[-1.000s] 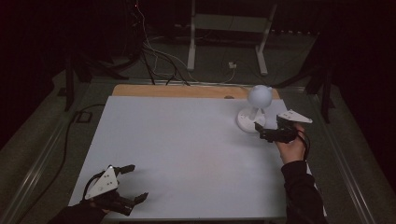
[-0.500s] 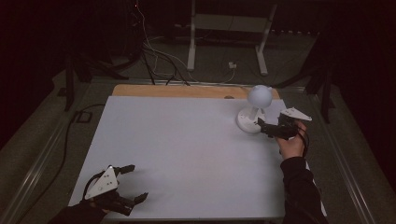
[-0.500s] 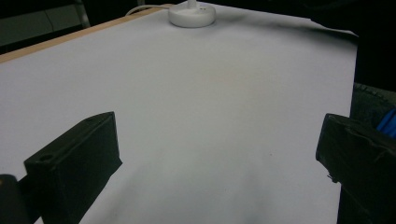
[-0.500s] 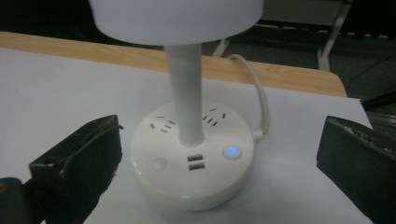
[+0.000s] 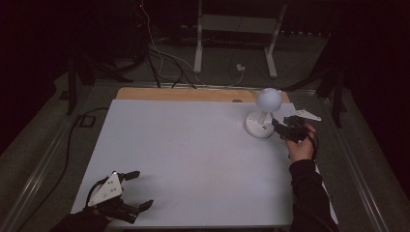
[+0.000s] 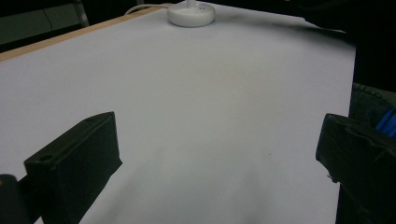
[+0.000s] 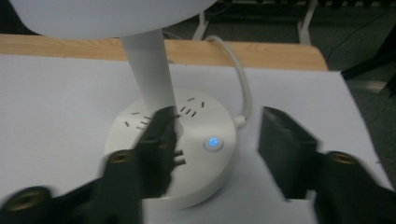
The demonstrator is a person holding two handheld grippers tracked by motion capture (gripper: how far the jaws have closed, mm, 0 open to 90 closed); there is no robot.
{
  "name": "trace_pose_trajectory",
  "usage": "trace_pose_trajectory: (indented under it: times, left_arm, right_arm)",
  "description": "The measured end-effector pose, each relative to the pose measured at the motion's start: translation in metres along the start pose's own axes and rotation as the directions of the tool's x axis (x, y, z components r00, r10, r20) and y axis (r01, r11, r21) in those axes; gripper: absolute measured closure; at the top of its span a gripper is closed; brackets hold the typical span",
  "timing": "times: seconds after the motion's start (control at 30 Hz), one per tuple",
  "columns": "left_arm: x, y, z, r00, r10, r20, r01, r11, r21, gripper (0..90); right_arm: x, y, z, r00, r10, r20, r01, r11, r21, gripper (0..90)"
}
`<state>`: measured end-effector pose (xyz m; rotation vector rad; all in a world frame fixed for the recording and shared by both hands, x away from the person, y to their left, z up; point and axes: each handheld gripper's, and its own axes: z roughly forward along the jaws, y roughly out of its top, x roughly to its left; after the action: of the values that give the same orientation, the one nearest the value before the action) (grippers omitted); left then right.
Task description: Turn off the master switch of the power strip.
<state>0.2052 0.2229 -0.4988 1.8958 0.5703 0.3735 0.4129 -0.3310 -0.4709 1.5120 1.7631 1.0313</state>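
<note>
Table point(image 5: 193, 159) space lies bare ahead of our left gripper point(image 5: 137, 190), parked wide open and empty. Our right gripper point(image 7: 217, 135), jaws spread and holding nothing, straddles the lamp base point(image 7: 205, 168) just ahead, seemingly lined up on its lit button point(image 7: 213, 142).

You are holding the right gripper point(image 5: 280, 128) at the far right of the white table point(image 5: 183, 154), its tips touching or just over the round base of the white globe lamp point(image 5: 265, 112); the jaw gap is too small to judge. Your left gripper point(image 5: 137, 190) is resting near the front left corner, jaws spread wide, well apart from the lamp. Cables point(image 5: 159, 58) are lying on the floor beyond the table's wooden far edge.
</note>
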Motion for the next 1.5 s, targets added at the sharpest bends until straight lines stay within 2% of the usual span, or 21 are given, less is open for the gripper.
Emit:
trace_pose_trajectory:
  times: [0.13, 0.2, 0.23, 0.27, 0.33, 0.4, 0.6, 0.9, 1.3, 1.5]
  left_arm:
    - [0.0, 0.0, 0.0, 1.0, 0.001, 0.001, -0.001, 1.0, 0.001, 0.2]
    - [-0.001, 0.001, 0.0, 1.0, 0.0, 0.004, 0.0, 1.0, -0.002, 0.2]
    - [-0.001, 0.001, 0.0, 1.0, 0.002, 0.005, -0.002, 1.0, -0.001, 0.2]
    - [-0.001, 0.0, 0.0, 1.0, 0.002, 0.005, -0.002, 1.0, 0.0, 0.2]
    - [-0.001, 0.0, 0.0, 1.0, 0.001, 0.004, -0.001, 1.0, -0.001, 0.2]
    - [-0.001, 0.0, 0.0, 1.0, -0.001, 0.003, 0.001, 1.0, -0.003, 0.3]
    - [-0.001, 0.0, 0.0, 1.0, 0.002, 0.004, -0.002, 1.0, 0.0, 0.2]
    - [-0.001, 0.0, 0.0, 1.0, 0.004, 0.002, -0.004, 1.0, 0.004, 0.2]
    - [-0.001, 0.0, 0.0, 1.0, -0.002, 0.001, 0.002, 1.0, 0.001, 0.2]
    - [-0.001, 0.0, 0.0, 1.0, 0.001, 0.0, -0.001, 1.0, 0.003, 0.3]
  right_arm:
    - [0.0, 0.002, 0.003, 0.9998, 0.015, 0.012, -0.015, 1.0, 0.024, 64.3]
    - [0.002, 0.002, 0.004, 0.9996, 0.0, 0.028, 0.0, 0.999, 0.032, 71.5]
    - [0.003, 0.002, 0.006, 0.9994, -0.009, 0.032, 0.007, 0.999, 0.049, 82.2]
    - [0.003, 0.002, 0.006, 0.9994, -0.009, 0.032, 0.007, 0.999, 0.049, 82.2]
    - [0.003, 0.002, 0.008, 0.9993, -0.009, 0.037, 0.007, 0.998, 0.059, 89.7]
    - [0.003, 0.002, 0.01, 0.9996, 0.004, 0.028, -0.006, 0.998, 0.061, 89.9]
    - [0.004, 0.001, 0.016, 0.9991, 0.002, 0.042, -0.004, 0.999, 0.05, 90.0]
    - [0.002, 0.001, 0.023, 0.9985, 0.036, 0.042, -0.037, 0.999, 0.025, 90.0]
    - [0.005, -0.01, 0.037, 0.9994, -0.002, 0.034, 0.001, 1.0, 0.026, 89.9]
    - [0.004, -0.016, 0.045, 0.9983, -0.051, 0.029, 0.051, 0.999, 0.019, 89.9]
